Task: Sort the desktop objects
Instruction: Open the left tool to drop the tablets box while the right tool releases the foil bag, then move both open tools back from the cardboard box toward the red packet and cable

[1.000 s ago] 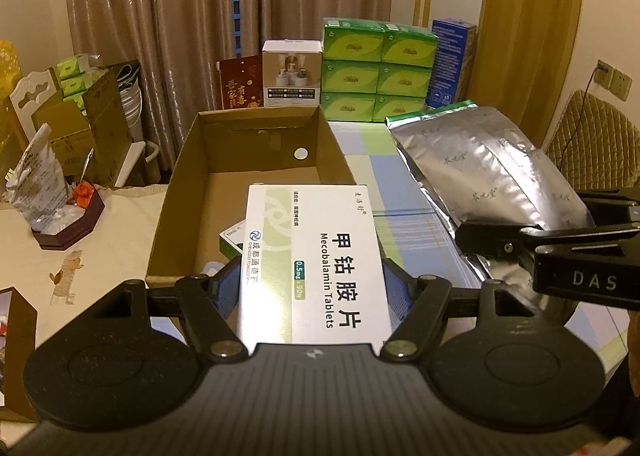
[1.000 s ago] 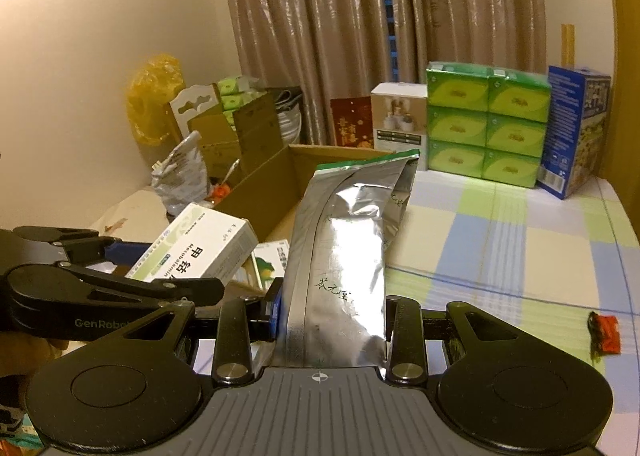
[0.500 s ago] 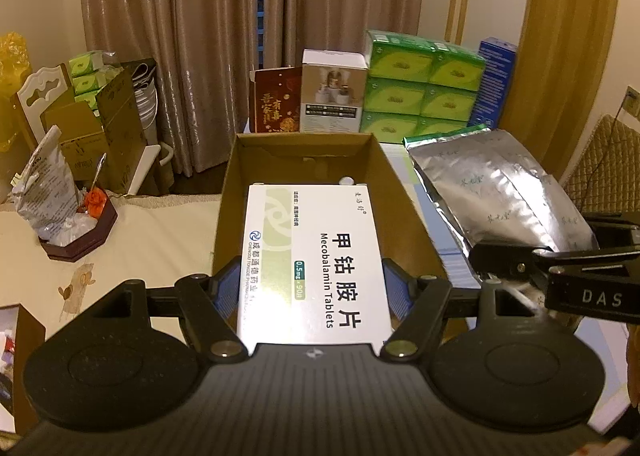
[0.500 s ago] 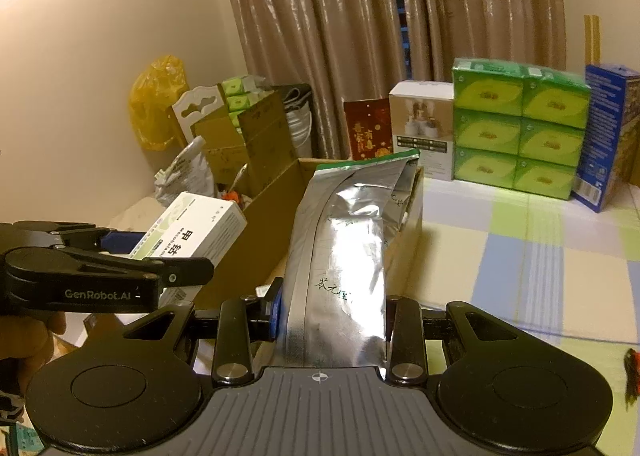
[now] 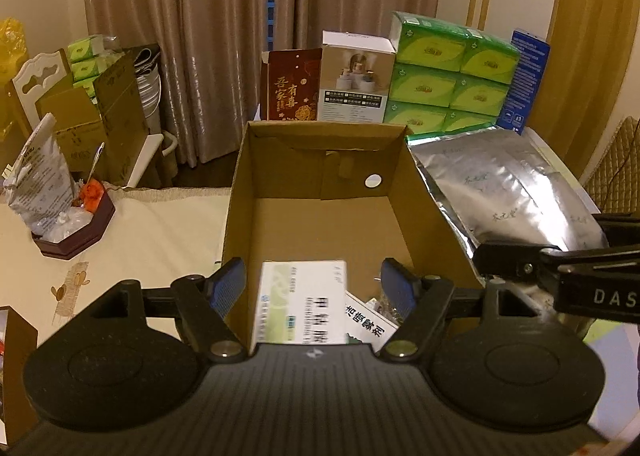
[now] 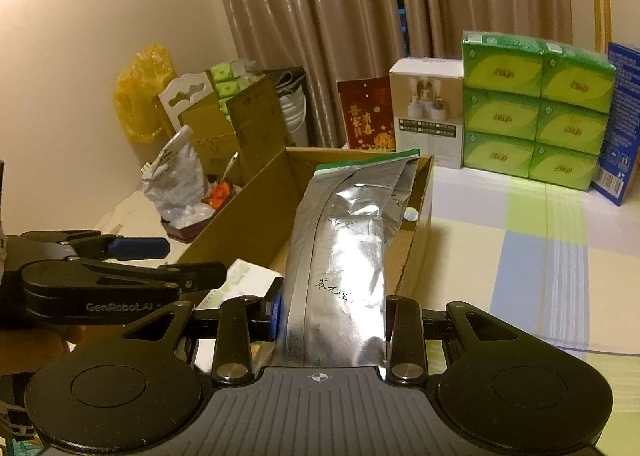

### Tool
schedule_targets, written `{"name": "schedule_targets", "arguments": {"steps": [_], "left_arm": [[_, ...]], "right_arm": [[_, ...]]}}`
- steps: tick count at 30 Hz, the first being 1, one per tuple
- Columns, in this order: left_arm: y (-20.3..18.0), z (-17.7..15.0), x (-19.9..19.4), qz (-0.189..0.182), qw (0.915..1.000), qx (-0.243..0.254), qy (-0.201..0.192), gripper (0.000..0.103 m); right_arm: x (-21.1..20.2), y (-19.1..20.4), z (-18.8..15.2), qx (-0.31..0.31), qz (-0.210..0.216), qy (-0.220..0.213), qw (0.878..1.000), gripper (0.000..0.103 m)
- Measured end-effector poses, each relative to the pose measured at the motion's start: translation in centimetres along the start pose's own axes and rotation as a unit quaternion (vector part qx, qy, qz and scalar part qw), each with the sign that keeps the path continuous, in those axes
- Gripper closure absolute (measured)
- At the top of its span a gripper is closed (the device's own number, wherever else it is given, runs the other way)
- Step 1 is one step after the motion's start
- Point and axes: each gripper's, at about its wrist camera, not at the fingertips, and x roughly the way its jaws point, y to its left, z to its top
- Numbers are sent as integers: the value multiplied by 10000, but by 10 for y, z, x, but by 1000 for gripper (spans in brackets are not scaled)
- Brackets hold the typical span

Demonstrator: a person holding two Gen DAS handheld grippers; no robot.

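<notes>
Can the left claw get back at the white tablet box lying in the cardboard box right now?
Probably yes. The left claw stands open directly above the white tablet box, which lies face-up in the open-topped cardboard box. Nothing covers it; the right claw grips the silver foil pouch off to the side.

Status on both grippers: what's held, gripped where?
Left gripper: open, holding nothing; the tablet box lies in the cardboard box. Right gripper: shut on the silver foil pouch, at its near end.

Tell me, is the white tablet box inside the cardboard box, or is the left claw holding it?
Inside. The white tablet box lies in the cardboard box, between the open left claw fingers, which do not touch it.
</notes>
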Motion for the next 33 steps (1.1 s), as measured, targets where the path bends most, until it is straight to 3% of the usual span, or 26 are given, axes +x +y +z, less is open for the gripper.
{"name": "schedule_targets", "arguments": {"steps": [11, 12, 13, 15, 23, 27, 33], "left_arm": [[18, -5, -15, 177, 9994, -236, -152, 27], [19, -5, -17, 189, 9994, -247, -154, 27], [19, -6, -19, 202, 9993, -262, -159, 26], [19, -9, -22, 211, 9992, -280, -169, 24], [8, -20, -42, 153, 9989, -375, -225, 19], [-5, -27, -60, 113, 9988, -367, -289, 15], [-30, -34, -86, 50, 9986, -366, -374, 9]], "right_arm": [[24, 3, 3, 147, 201, 26, 9997, 69], [26, 3, 4, 182, 278, 2, 9994, 62], [26, 3, 6, 203, 292, -56, 9993, 49], [19, 3, 7, 208, 239, -245, 9992, 36], [-15, -18, -2, 391, -15, -359, 9986, 32], [-44, -32, -18, 613, -158, -423, 9971, 22], [-90, -49, -46, 867, -363, -456, 9945, 16]]}}
